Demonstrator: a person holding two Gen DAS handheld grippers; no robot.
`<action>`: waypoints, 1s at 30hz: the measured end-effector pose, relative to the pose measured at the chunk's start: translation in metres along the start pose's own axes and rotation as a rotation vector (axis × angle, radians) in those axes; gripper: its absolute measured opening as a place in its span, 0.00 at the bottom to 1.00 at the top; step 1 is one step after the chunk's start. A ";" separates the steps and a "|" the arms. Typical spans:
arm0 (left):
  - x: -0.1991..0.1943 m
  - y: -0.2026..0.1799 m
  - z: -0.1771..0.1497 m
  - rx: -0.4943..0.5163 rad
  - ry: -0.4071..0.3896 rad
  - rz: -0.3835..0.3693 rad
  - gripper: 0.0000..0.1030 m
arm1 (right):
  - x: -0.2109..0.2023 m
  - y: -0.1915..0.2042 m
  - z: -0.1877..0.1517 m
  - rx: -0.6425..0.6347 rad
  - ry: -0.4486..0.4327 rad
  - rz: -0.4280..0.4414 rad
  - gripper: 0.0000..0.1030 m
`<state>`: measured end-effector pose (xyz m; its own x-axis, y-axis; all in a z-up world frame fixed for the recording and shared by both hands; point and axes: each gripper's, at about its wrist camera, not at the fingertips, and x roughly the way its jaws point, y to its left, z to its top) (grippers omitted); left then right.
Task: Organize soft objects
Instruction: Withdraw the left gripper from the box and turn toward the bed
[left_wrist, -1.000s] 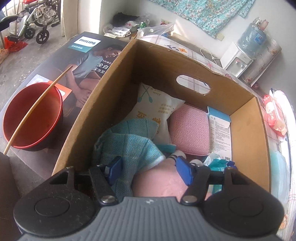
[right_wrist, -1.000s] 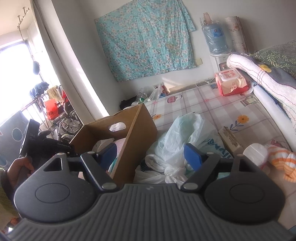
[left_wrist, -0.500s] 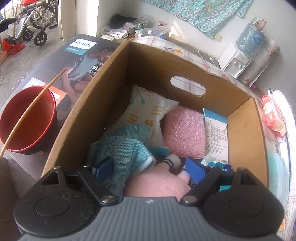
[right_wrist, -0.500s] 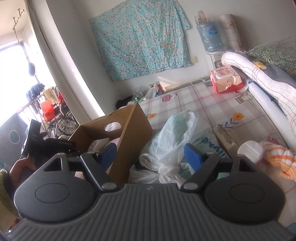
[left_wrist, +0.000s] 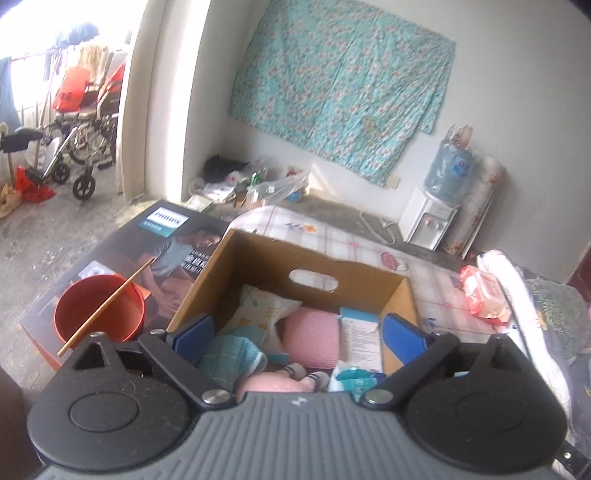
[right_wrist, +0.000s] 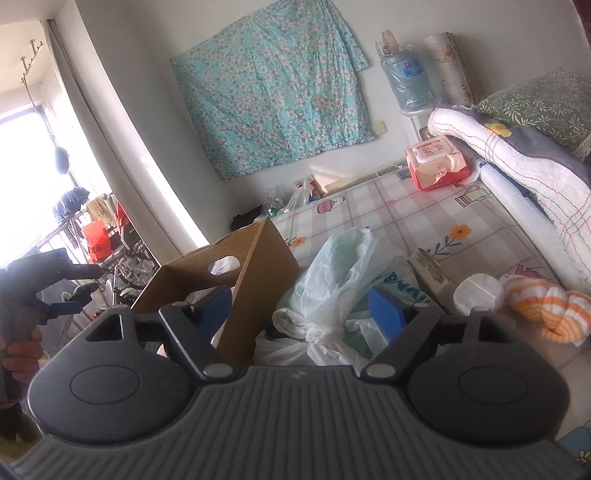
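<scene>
The left gripper (left_wrist: 295, 334) hangs above the corrugated cardboard box (left_wrist: 258, 254), jaws just spread to full width, holding nothing. Below lie a knitted teal cloth (left_wrist: 231, 352), a dimpled pink pad (left_wrist: 314, 338) and a smooth pink plush (left_wrist: 273, 384). At three o'clock the right gripper (right_wrist: 299, 306) gapes empty over a crinkled plastic bag (right_wrist: 332, 273).

The left gripper (left_wrist: 297, 334) tilts downward, its jaws spread wide after just opening, with nothing pressed between them. A hand (right_wrist: 16, 354) grips its handle. The right gripper (right_wrist: 301, 304) also stands open, empty, angled slightly down.
</scene>
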<state>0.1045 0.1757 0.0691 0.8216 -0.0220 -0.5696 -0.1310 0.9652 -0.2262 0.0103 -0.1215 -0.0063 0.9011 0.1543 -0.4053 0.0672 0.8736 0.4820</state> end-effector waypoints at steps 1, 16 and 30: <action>-0.014 -0.011 -0.006 0.025 -0.034 -0.032 1.00 | -0.003 -0.002 -0.001 0.009 -0.003 -0.004 0.80; -0.040 -0.138 -0.113 0.322 -0.050 -0.362 1.00 | -0.074 -0.052 -0.032 0.099 -0.019 -0.129 0.83; -0.015 -0.199 -0.197 0.450 0.041 -0.459 1.00 | -0.104 -0.116 -0.045 0.181 -0.003 -0.269 0.83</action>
<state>0.0092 -0.0677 -0.0334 0.7159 -0.4599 -0.5253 0.4818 0.8700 -0.1050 -0.1108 -0.2185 -0.0553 0.8421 -0.0725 -0.5344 0.3776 0.7867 0.4884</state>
